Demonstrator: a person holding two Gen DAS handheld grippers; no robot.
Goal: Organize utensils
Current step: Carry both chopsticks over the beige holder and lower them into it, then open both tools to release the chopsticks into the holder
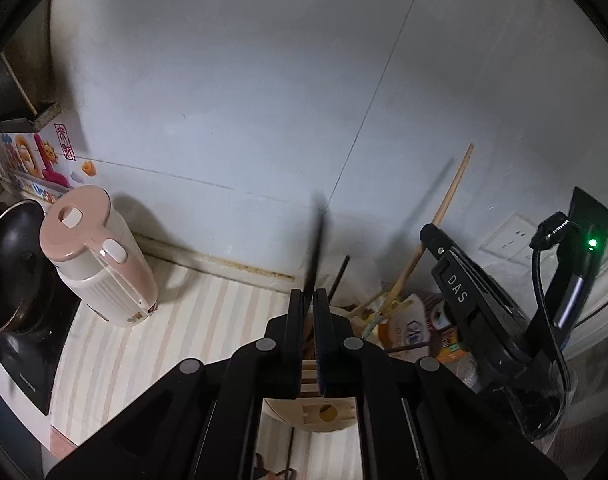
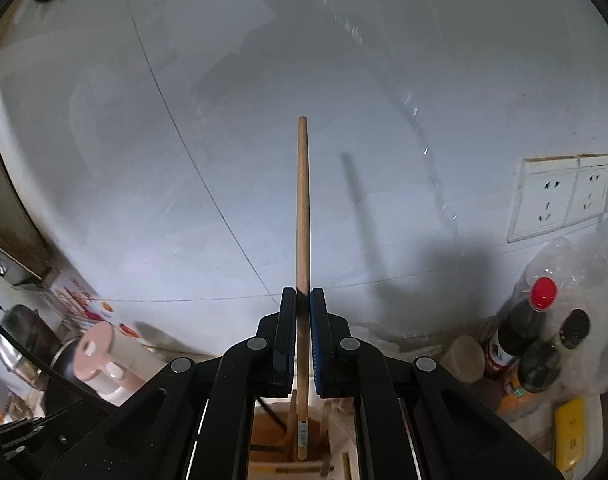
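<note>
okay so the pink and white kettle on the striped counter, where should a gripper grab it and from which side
Judging from the left wrist view, grip the kettle by its handle, the pink bar running down its side below the lid button. It stands upright with that handle turned toward the camera and open striped counter in front, so come from the counter side. The body looks too wide for these jaws, and the pan crowds its left.

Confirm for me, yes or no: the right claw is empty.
No: the right claw is shut on a light wooden chopstick that sticks up between its pads against the wall.
</note>
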